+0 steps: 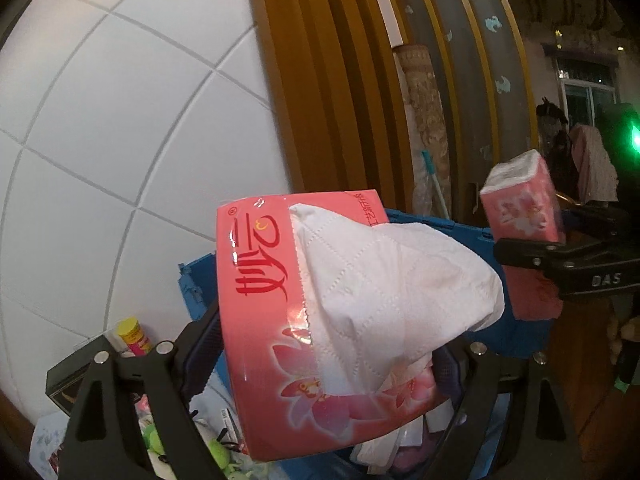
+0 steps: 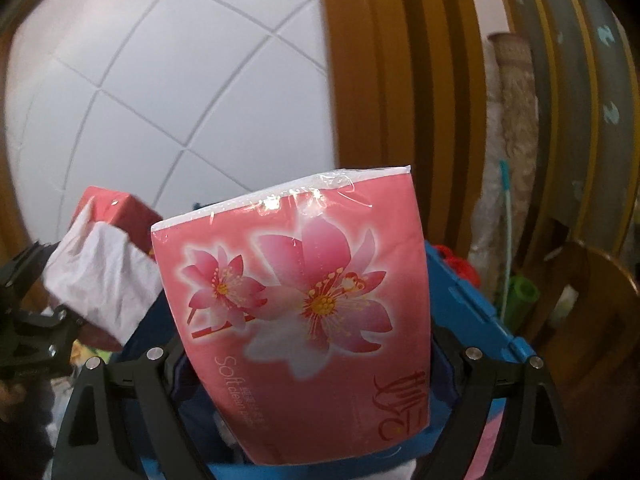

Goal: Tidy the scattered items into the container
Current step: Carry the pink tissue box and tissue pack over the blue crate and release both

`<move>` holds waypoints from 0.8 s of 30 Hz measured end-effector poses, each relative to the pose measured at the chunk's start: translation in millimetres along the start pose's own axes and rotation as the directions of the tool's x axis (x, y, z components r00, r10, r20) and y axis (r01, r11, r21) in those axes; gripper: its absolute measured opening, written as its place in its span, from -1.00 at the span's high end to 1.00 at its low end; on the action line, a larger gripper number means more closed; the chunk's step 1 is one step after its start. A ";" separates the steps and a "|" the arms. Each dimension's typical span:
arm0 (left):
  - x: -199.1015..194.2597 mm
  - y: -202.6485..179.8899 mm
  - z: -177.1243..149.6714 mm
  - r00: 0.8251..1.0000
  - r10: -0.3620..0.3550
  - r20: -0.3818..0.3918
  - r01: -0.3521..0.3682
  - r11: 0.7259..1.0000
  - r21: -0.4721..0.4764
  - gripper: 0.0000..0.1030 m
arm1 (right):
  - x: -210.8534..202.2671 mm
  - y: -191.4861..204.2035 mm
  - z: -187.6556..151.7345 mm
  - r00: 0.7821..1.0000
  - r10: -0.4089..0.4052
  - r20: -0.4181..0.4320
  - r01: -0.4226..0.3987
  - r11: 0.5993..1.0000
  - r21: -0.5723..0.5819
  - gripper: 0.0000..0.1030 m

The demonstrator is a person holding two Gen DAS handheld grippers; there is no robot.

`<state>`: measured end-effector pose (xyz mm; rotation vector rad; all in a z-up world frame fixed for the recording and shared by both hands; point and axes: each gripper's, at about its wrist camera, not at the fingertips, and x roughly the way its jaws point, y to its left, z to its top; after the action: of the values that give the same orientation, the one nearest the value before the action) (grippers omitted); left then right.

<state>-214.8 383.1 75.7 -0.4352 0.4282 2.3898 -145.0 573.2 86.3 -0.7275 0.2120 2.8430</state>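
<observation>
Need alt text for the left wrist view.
The left gripper holds an opened pink tissue pack, a white tissue hanging out, above a blue bin. At right, the right gripper holds a second pink pack.

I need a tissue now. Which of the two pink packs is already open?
The tissue pack in the left gripper: white tissue spills from it. The right gripper's pack is sealed.
</observation>
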 end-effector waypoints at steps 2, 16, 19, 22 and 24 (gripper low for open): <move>6.0 -4.5 5.4 1.000 0.009 -0.005 -0.009 1.000 0.009 -0.80 | 7.7 -6.9 6.1 1.000 -0.012 -0.008 0.012 1.000 0.010 -0.79; -9.2 -11.4 11.6 0.999 0.043 0.024 -0.043 0.999 -0.013 -1.00 | 10.1 -2.7 11.5 0.999 -0.033 -0.008 0.033 0.999 -0.008 -1.00; -19.9 -11.1 6.9 0.998 0.053 0.033 -0.052 0.998 -0.024 -1.00 | 0.2 4.1 8.6 1.000 -0.022 0.011 0.022 1.000 -0.021 -0.99; -33.8 -7.6 -2.5 0.997 0.066 0.042 -0.064 0.997 -0.045 -1.00 | -11.4 12.5 3.1 0.999 -0.012 0.035 0.013 0.999 -0.034 -0.99; -44.1 -4.6 -9.8 0.996 0.079 0.047 -0.076 0.995 -0.063 -1.00 | -21.0 19.0 -3.6 0.998 -0.006 0.055 0.009 0.999 -0.042 -0.99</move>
<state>-177.8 358.2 84.3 -0.3920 0.3568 2.4886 -129.6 550.8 95.0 -0.6565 0.1414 2.8640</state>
